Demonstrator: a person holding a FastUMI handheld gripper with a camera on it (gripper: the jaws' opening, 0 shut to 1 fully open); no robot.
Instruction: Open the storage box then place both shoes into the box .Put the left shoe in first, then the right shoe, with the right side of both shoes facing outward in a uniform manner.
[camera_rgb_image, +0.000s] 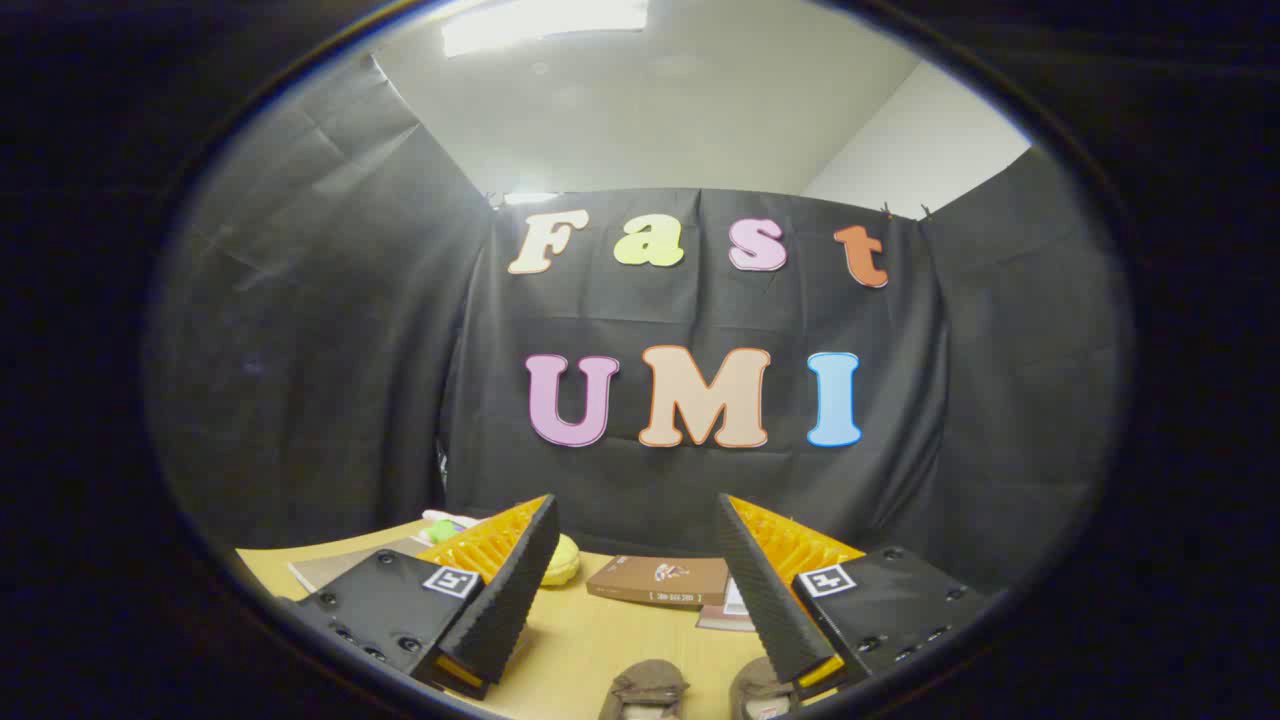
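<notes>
Hovering spread and empty, the tongs (637, 570) sit above two shoes (648, 690) on the worktop (580, 640); grabbing a shoe before opening the closed box (660, 580) risks breaking task order.

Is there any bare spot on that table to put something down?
Yes: the bare table between the open fingers, bordered by the brown box beyond and the two shoes in front. It is crowded at the far edge, around the yellow thing and papers.

Gripper (637, 520): fingers spread apart, ribbed inner faces; black screw-studded mounting plates each bore square black-and-white marker.
</notes>
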